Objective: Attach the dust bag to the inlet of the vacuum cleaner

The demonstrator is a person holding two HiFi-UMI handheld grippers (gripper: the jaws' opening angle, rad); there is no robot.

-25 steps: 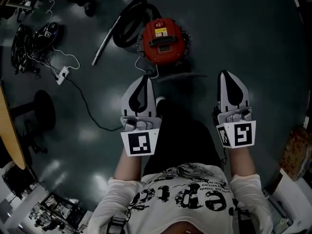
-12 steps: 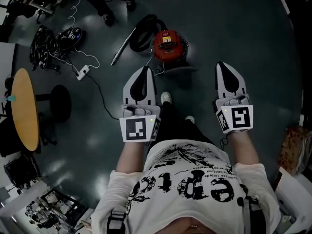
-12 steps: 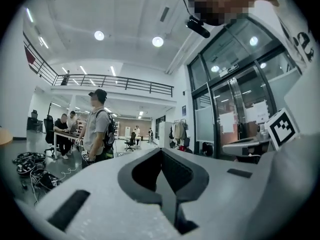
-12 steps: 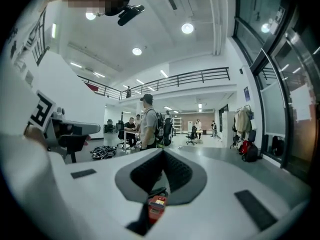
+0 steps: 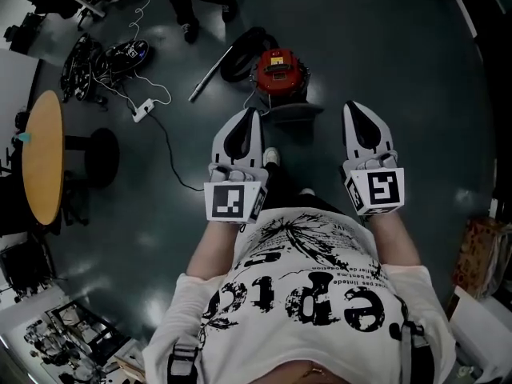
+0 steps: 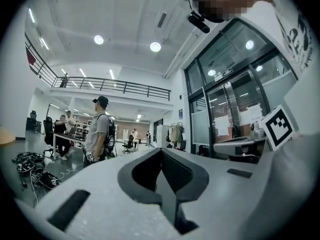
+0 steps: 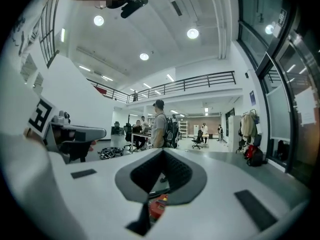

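The red vacuum cleaner (image 5: 279,74) stands on the dark floor far below, with its black hose (image 5: 242,53) coiled at its left. A flat grey piece (image 5: 293,112) lies just in front of it; I cannot tell whether it is the dust bag. My left gripper (image 5: 245,117) and right gripper (image 5: 357,109) are held side by side, level and high above the floor, both shut with nothing in them. In the right gripper view, a bit of the red vacuum cleaner (image 7: 158,206) shows below the shut jaws of the right gripper (image 7: 162,153). The left gripper (image 6: 161,151) looks out over the hall.
A metal wand (image 5: 210,78) lies left of the vacuum. A power strip (image 5: 144,110) and a tangle of cables (image 5: 86,61) are further left, by a round wooden table (image 5: 42,157) and a black stool (image 5: 101,155). A person (image 6: 99,129) stands nearby. A box (image 5: 478,256) sits at right.
Both grippers have risen together, still shut. The vacuum cleaner now looks smaller and farther below, and more of the floor, the table and the stool has come into view.
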